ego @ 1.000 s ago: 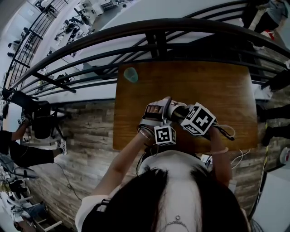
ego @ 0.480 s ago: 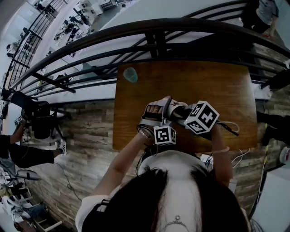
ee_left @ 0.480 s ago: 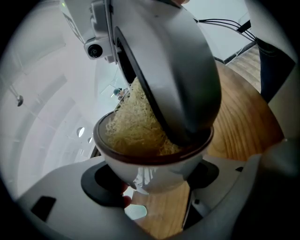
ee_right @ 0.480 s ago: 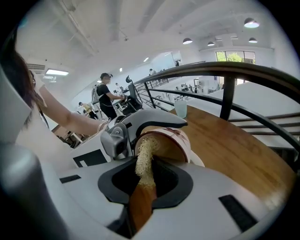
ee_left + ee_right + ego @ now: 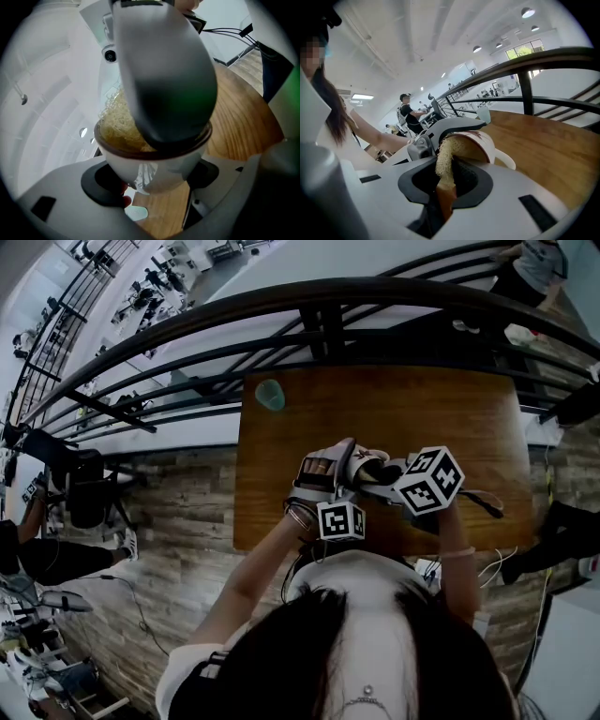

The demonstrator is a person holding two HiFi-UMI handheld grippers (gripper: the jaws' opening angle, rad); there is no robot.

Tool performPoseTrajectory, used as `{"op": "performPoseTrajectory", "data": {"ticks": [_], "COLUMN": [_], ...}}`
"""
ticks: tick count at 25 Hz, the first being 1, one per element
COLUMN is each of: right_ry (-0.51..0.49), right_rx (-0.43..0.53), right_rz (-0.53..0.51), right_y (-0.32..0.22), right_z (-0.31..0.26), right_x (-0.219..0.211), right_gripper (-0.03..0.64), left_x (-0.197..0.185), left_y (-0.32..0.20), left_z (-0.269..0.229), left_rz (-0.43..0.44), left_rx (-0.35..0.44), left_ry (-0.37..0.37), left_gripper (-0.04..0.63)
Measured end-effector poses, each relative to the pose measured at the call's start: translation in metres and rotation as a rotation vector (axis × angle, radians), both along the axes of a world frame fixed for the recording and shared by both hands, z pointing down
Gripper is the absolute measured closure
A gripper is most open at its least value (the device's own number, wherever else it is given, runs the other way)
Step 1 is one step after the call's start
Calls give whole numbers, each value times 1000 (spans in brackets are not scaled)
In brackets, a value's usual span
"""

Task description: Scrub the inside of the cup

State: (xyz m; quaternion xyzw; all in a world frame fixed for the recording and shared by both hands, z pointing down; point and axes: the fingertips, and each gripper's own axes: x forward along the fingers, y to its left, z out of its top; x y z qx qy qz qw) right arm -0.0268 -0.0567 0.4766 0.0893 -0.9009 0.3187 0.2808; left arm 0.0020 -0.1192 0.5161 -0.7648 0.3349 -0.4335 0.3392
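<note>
White cup point(image 5: 154, 161), brown-rimmed: pinched at its base between the jaws of my left gripper point(image 5: 152, 180), held over the wooden counter point(image 5: 422, 418). Straw-coloured scrubber point(image 5: 446, 152): pinched in the jaws of my right gripper point(image 5: 446, 180), its end inside the cup's mouth. Small teal item point(image 5: 270, 395): counter's far-left corner.

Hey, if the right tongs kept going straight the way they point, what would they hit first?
Probably the cup: the scrubber clamped in the right tongs reaches into its mouth, so its inner wall comes first, though depth is unclear.
</note>
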Motion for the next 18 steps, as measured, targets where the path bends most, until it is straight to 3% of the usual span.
{"op": "performPoseTrajectory", "data": {"ticks": [18], "right_ry": [-236], "right_rx": [-108], "right_rz": [176], "right_y": [-11], "right_z": [-17], "right_x": [-2], "right_gripper": [537], "left_x": [-3], "left_y": [-4], "left_z": [-7], "left_rz": [-21], "left_rx": [28], "left_ry": [30], "left_gripper": [207]}}
